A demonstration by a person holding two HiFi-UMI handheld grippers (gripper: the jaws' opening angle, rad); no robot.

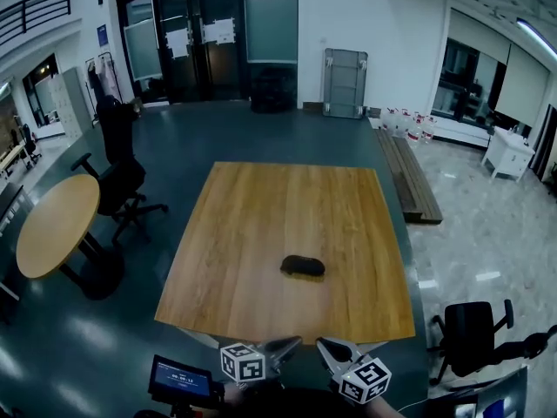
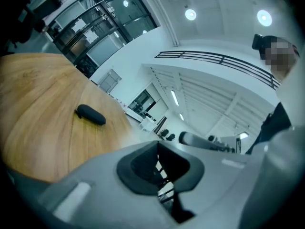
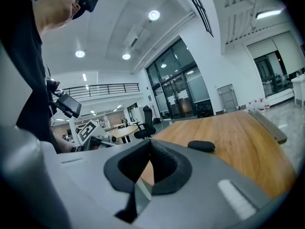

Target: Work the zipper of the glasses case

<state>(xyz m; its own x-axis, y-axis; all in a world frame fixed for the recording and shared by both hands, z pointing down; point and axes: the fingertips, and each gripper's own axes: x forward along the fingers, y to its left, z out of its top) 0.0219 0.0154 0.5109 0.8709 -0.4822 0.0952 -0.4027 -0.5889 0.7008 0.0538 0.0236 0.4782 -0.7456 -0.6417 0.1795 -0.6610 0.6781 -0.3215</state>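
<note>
Nothing can be read with certainty. The small dark rectangular screen [image 1: 181, 379] at the bottom left of the head view shows a line of pale blue lit characters (digits, perhaps), too small to make out. The white paper sheets [image 1: 219, 30] stuck on the dark glass doors [image 1: 200, 68] carry print too faint to read. The little blue plaque [image 1: 103, 35] on the white wall beside those doors is likewise illegible. The two white cubes [image 1: 243, 362] [image 1: 365, 380] at the bottom edge bear black-and-white square marker patterns, not letters or numbers.
</note>
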